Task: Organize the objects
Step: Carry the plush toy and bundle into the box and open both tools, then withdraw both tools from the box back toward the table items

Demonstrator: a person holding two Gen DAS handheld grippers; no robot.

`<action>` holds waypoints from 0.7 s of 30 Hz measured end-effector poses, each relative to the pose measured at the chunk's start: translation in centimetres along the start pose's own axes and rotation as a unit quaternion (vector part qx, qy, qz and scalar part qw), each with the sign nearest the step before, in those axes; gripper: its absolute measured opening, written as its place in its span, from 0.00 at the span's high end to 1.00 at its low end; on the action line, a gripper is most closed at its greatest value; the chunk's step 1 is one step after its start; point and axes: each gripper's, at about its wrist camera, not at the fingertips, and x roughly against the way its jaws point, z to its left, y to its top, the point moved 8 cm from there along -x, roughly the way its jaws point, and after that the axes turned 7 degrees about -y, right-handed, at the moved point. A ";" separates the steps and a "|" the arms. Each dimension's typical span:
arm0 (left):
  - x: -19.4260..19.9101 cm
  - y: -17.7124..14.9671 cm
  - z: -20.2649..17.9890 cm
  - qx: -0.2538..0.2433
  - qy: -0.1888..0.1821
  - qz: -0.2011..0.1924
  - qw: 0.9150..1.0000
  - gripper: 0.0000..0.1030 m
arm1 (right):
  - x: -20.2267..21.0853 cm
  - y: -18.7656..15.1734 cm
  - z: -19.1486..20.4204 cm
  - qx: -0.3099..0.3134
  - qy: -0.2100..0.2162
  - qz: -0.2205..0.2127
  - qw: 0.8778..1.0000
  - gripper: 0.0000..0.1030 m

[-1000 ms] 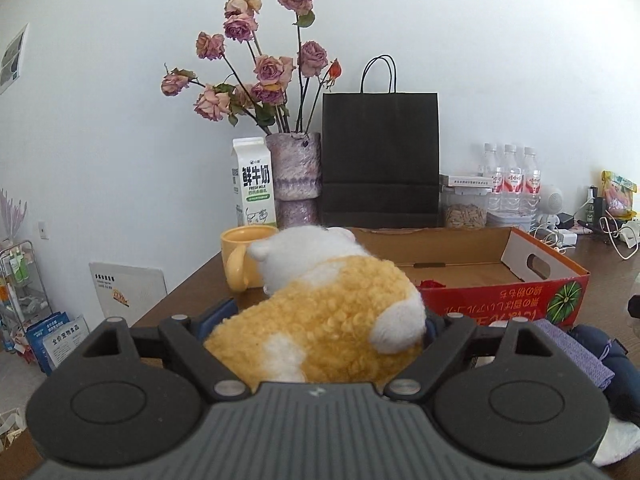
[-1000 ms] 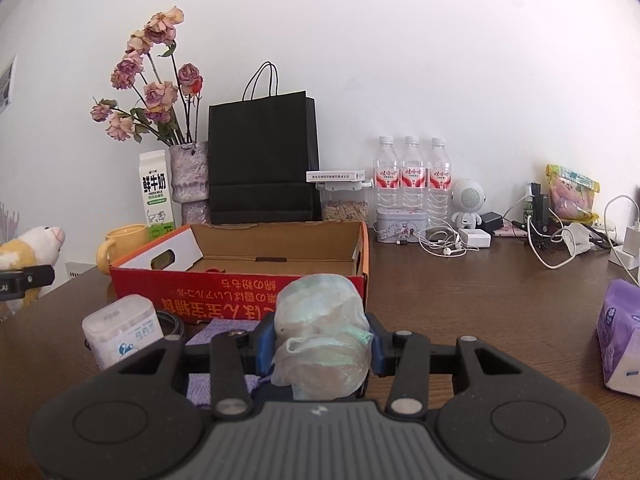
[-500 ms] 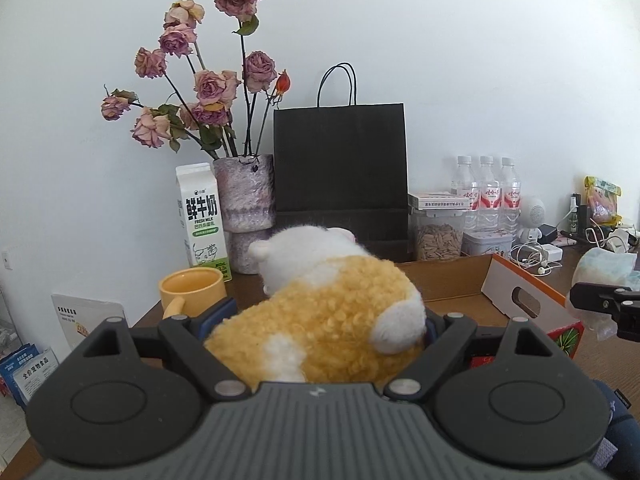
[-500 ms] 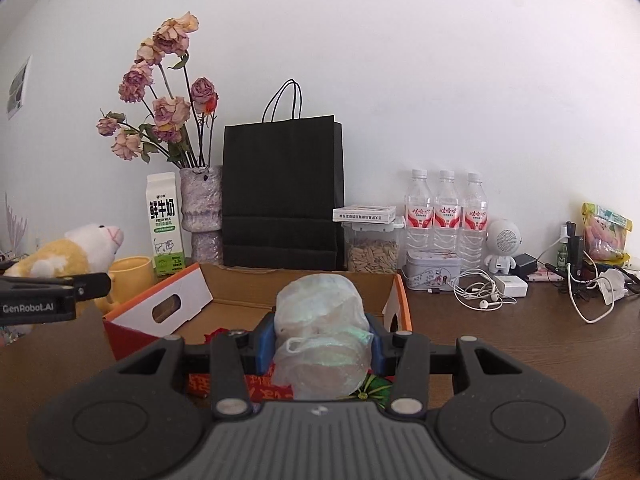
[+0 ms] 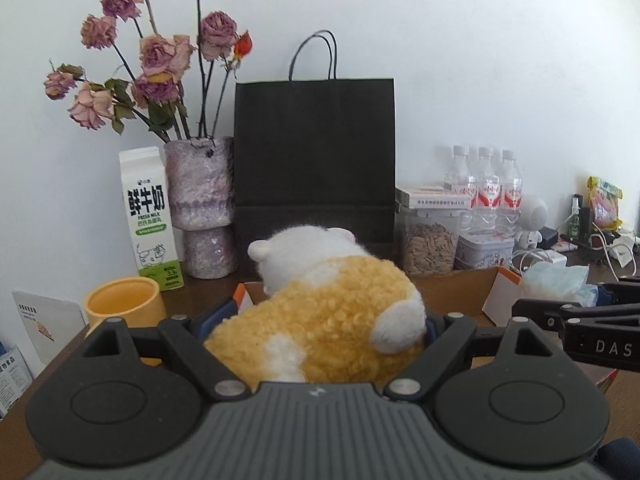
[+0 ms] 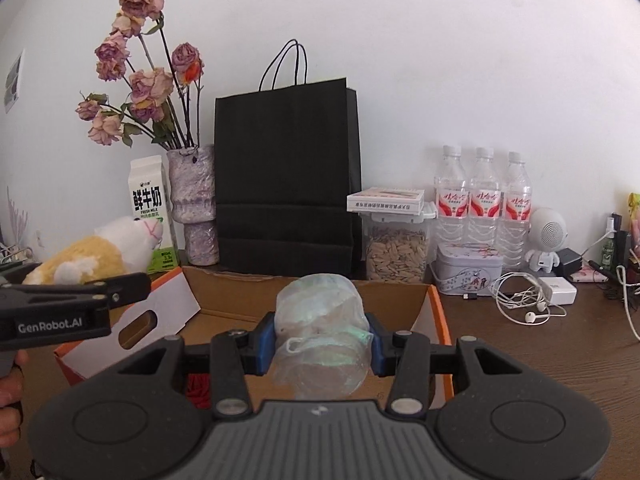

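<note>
Plush toy point(image 5: 320, 320) soft, light: your left tool point(image 5: 320, 322) clamps its body. Your right tool point(image 6: 320, 344) squeezes crinkly plastic bundle point(image 6: 320, 340); both compress, so grip mid-body.

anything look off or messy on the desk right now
Nothing is spilled or broken. The roses in the vase are dried and drooping, and white earphones and cables lie tangled on the table right of the cardboard box. The bottles and black bag stand upright.
</note>
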 end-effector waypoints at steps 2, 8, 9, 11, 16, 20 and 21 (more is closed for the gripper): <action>-0.8 -0.3 0.0 -0.006 -0.007 0.003 1.000 0.14 | -1.0 -0.2 0.1 0.008 0.002 0.007 1.000 0.58; -2.5 -1.1 0.8 -0.017 -0.002 0.016 1.000 0.14 | -2.5 -0.8 0.1 0.024 0.003 0.021 0.999 0.58; -2.7 -1.3 1.0 -0.016 -0.001 0.019 1.000 0.14 | -2.7 -1.0 -0.1 0.025 0.001 0.025 0.999 0.58; -3.0 -1.6 1.2 -0.011 0.002 0.024 1.000 0.10 | -3.1 -1.3 -0.4 0.022 -0.002 0.036 0.999 0.55; -2.6 -1.5 1.1 -0.008 0.009 0.009 1.000 0.00 | -3.4 -1.8 -1.1 0.016 -0.025 0.043 0.999 0.06; -2.4 -1.5 1.2 -0.001 0.014 0.006 1.000 0.00 | -3.1 -1.6 -1.2 0.014 -0.031 0.036 0.999 0.02; -2.4 -1.4 1.3 0.003 0.015 0.005 1.000 0.00 | -3.1 -1.6 -1.2 0.013 -0.031 0.036 0.999 0.02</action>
